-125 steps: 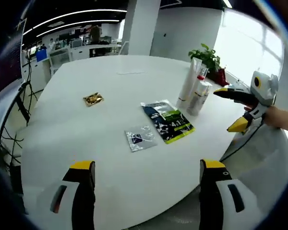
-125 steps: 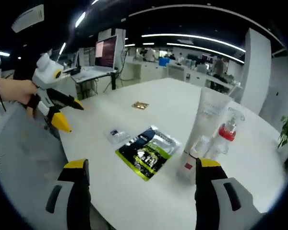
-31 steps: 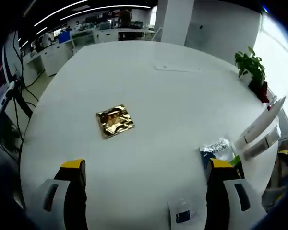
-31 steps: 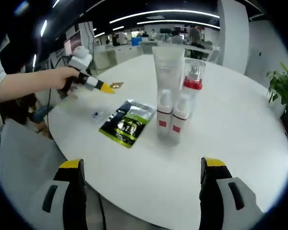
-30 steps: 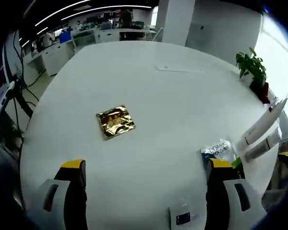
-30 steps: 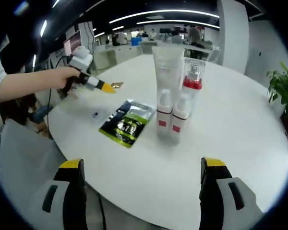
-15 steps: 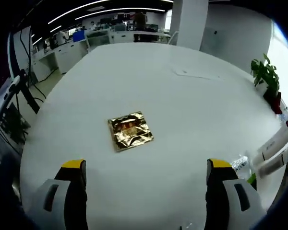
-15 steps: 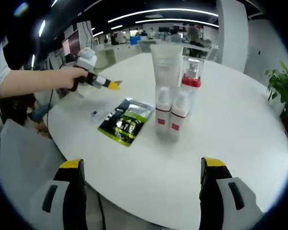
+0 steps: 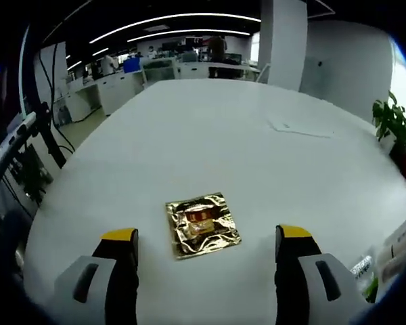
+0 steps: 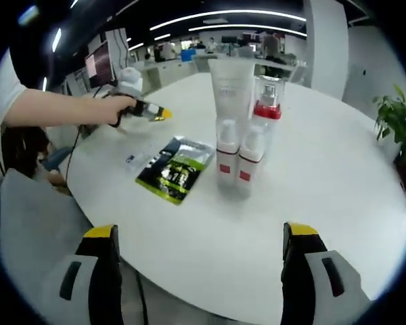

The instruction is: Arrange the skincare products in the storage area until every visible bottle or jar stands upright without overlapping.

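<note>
Since the tall tube (image 10: 231, 88), red-collar pump bottle (image 10: 266, 108) and two small bottles (image 10: 238, 162) already stand upright mid-table, we're prob nearly done w/ those; contents unreadable. Gold sachet (image 9: 201, 224) lies flat between our spread left gripper (image 9: 206, 247); right gripper (image 10: 201, 238) hangs spread, empty, near the table (image 10: 338, 176) edge.

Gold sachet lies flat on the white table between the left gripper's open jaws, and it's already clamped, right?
Not clamped. In the left gripper view the gold sachet lies flat on the white table ahead of the left gripper, whose jaws stand open on either side without touching it.
</note>
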A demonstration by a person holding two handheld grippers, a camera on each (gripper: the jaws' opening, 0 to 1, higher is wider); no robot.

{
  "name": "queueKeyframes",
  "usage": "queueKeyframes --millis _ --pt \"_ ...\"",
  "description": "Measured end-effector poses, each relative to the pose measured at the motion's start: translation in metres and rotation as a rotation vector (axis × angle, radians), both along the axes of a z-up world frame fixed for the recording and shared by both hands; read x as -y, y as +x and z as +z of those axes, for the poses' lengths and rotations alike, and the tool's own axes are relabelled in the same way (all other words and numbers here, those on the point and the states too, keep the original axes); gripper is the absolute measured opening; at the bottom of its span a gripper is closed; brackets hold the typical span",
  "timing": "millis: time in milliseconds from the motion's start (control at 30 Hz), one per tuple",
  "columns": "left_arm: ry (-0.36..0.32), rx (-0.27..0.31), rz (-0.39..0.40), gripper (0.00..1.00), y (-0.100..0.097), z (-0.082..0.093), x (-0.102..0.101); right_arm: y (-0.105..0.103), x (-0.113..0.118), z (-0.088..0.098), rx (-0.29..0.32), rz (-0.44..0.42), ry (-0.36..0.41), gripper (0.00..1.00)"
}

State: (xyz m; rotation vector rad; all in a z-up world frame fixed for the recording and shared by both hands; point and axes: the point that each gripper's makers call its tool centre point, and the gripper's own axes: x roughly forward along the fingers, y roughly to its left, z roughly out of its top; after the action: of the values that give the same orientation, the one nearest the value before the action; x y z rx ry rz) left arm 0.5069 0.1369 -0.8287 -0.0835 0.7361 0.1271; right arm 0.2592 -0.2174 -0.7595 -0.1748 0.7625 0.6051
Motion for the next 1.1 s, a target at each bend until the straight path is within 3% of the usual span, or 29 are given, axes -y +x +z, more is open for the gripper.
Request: queueKeyframes --millis 300,400,700,833,900,933,1100 --pt "0.024 0.021 -0.010 0.67 -0.001 0.005 0.003 -0.001 0.000 -0.003 -0.008 0.003 -0.004 0.99" --pt "0.026 0.000 -0.013 0.61 -0.004 0.001 0.002 -0.001 -0.001 -0.003 -0.010 0.006 -0.004 0.99" --pt "0.082 0.014 -0.073 0.39 -0.006 0.013 0.009 -0.001 -0.001 -0.002 -0.009 0.000 0.004 0.99" --pt "0.072 0.018 -0.084 0.38 -0.011 0.019 0.016 -0.001 -0.001 -0.002 -0.008 0.008 -0.002 0.99" --pt "0.063 0.020 -0.084 0.38 -0.004 0.014 0.010 -0.002 -0.002 -0.002 -0.008 0.010 -0.003 0.99" --pt "0.067 0.025 -0.087 0.37 -0.013 0.021 0.017 -0.002 -0.002 -0.002 -0.007 0.011 -0.003 0.99" --pt "0.067 0.034 -0.094 0.37 -0.018 0.027 0.023 -0.002 -0.002 -0.002 -0.005 0.013 -0.003 0.99"
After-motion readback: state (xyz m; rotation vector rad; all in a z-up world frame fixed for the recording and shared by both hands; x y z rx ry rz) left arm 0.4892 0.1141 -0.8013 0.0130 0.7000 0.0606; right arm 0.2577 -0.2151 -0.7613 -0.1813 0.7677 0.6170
